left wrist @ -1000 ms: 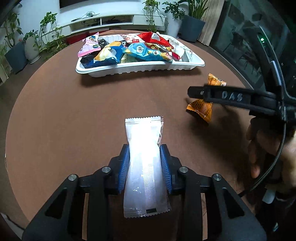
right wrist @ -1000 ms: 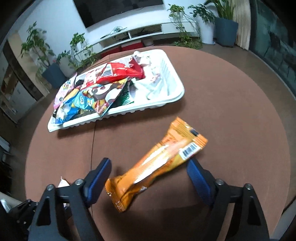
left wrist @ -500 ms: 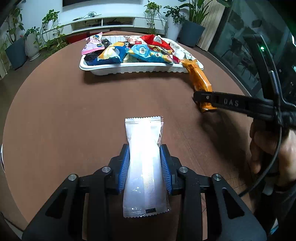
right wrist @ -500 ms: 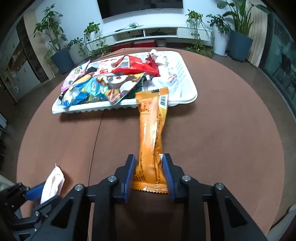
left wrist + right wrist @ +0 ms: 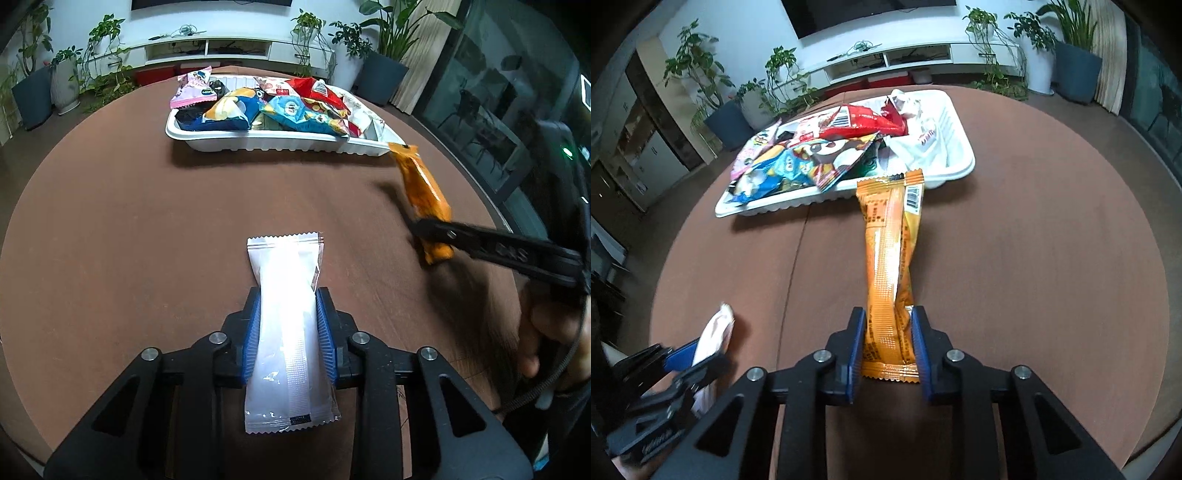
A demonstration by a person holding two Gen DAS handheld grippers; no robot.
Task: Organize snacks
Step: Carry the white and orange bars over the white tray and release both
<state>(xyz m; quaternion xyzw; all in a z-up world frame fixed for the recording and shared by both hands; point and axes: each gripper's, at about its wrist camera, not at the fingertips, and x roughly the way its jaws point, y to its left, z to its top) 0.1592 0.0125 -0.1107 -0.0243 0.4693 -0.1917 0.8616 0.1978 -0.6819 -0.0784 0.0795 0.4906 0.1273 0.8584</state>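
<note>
Since the earlier frame my right tongs [image 5: 888, 350] have just been closing and now clamp the near end of the orange snack bar [image 5: 892, 258], which has swung from a slant on the worktop [image 5: 1052, 240] to point straight at the white tray [image 5: 955, 168], its far end in line with the near rim. My left tongs [image 5: 288, 339] have tightened further on the white packet [image 5: 286, 317], pads pressing both long sides. The tray holds mixed snack bags [image 5: 291, 110].
</note>
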